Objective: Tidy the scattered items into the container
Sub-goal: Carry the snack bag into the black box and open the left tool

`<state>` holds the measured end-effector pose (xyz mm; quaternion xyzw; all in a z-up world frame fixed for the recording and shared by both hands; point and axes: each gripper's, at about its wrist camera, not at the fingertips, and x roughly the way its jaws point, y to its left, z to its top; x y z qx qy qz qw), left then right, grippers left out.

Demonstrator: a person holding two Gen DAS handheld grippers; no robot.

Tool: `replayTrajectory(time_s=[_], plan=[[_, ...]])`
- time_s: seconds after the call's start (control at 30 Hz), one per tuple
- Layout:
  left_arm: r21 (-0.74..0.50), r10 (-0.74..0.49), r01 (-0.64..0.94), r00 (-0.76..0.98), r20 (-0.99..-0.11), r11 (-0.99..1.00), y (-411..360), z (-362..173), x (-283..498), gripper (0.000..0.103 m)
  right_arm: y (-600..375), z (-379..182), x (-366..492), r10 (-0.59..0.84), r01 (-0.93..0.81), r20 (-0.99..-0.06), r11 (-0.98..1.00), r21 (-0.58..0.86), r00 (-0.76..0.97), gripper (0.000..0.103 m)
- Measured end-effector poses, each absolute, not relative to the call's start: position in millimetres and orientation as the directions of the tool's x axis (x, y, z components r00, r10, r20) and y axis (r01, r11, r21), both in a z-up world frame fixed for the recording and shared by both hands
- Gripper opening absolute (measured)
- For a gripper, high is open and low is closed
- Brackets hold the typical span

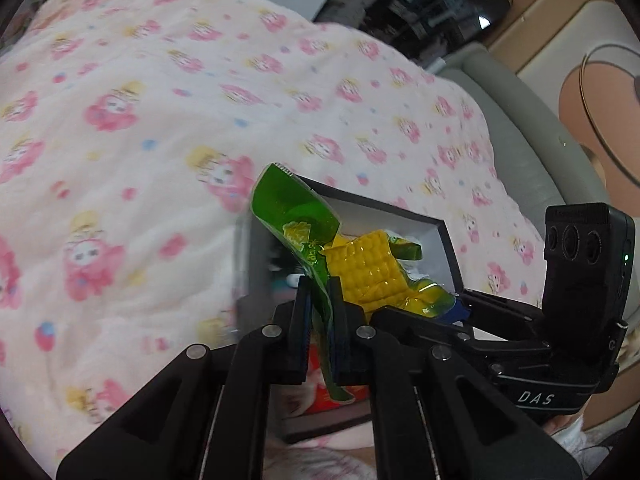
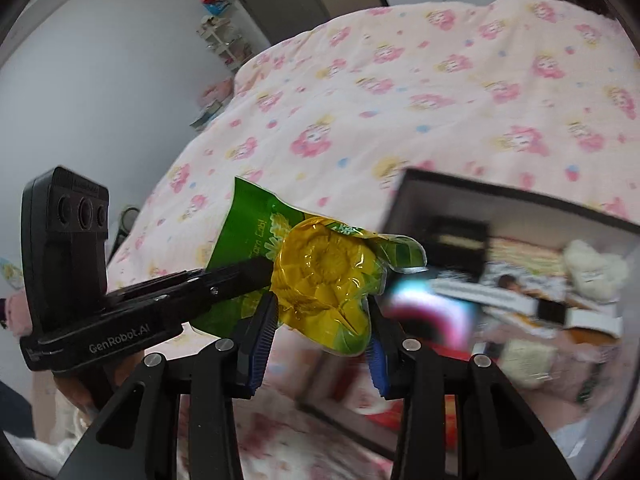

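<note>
1. Nearest my left wrist camera is the left claw [image 1: 322, 312]; its two fingers are pressed together on the thin green edge of the corn packet [image 1: 360, 268], so I read it as clamped on that flap.
2. The corn packet is a vacuum-sealed cob, yellow kernels under clear film with green printed ends. It hangs in the air between my two claws, over the near part of the box.
3. In my right wrist view the right claw [image 2: 322, 320] stands about halfway apart, with the fat yellow body of the packet [image 2: 320, 280] between its blue pads [image 2: 262, 336]. The left pad touches the film; on the other side the packet hides the contact, yet I take it as a grip on the cob.
4. The left claw's body reaches in from the left of that view, its black finger running behind the green flap.
5. The box [image 1: 448, 240] is dark outside and white inside, and lies open on the bed just beyond the packet. In the right view the box [image 2: 520, 200] is blurred, but I can make out a pale fluffy toy [image 2: 592, 268] and some flat printed things inside; I cannot name those.
6. The bed cover [image 1: 160, 120] is pale pink with cartoon figures and fills most of both views.
7. Far left in the right view I see a small shelf [image 2: 224, 40] against a white wall.
</note>
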<state>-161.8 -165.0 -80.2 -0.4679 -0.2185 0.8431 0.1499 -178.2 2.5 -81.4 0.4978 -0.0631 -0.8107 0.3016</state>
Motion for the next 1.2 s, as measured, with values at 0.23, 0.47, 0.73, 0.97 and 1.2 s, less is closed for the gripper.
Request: replayTrajectory(time_s=[0.23, 0.47, 0.73, 0.97, 1.2], plan=[[-0.283, 0.284, -0.066, -0.419, -0.862, -0.957, -82.4, -121.1, -183.9, 0.004, 65.2, -142.5, -200.7, -0.529, 0.283, -0.806, -0.842, 0.459, -0.266, 0.037], [-0.158, 0.141, 0.005, -0.433, -0.89, -0.987, -83.5, -132.9, -170.0, 0.011, 74.4, -159.2, -200.3, -0.533, 0.27, -0.815, -0.839, 0.473, -0.227, 0.035], [-0.22, 0.182, 0.005, -0.54, -0.822, -0.976, -94.0, -116.3, -152.3, 0.011, 104.6, -130.6, -192.6, -0.506, 0.254, -0.781, -0.862, 0.439, -0.366, 0.035], [-0.283, 0.253, -0.043, -0.586, -0.769, -0.958, -85.3, -112.7, -138.3, 0.011, 83.1, -150.2, -189.2, -0.52, 0.283, -0.808, -0.848, 0.449, -0.277, 0.034], [-0.371, 0.328, -0.019, -0.51, -0.795, -0.928, -93.1, -126.7, -149.0, 0.012, 84.4, -149.6, -187.5, -0.533, 0.288, -0.8, -0.84, 0.46, -0.276, 0.034]])
